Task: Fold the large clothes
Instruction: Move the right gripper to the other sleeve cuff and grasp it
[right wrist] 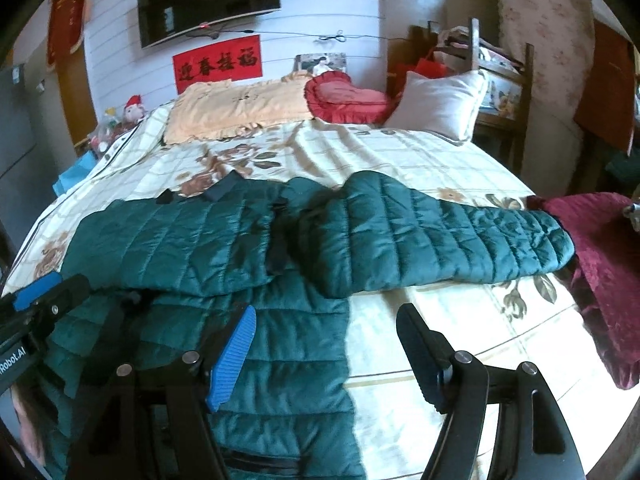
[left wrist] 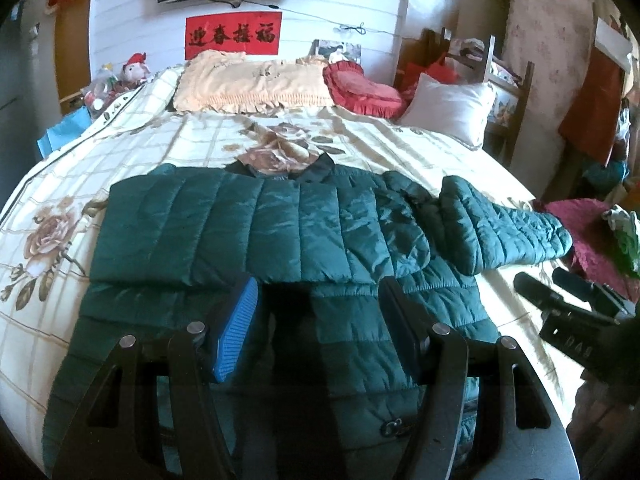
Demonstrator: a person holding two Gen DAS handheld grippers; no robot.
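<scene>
Left wrist view — green jacket (left wrist: 280,220) on bed (left wrist: 400,140); left tongs (left wrist: 318,300), right tongs (right wrist: 326,330) spread wide, holding nothing.

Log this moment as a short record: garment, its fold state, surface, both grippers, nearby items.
garment: dark green quilted jacket, spread flat
fold state: one sleeve folded across the chest; the other sleeve stretched out sideways, its cuff next to a maroon cloth
surface: bed with floral bedspread
left gripper: open, over the jacket's lower body, holding nothing
right gripper: open, over the jacket's side edge, holding nothing
nearby: peach pillow, red heart cushion, white pillow at the head of the bed
</scene>
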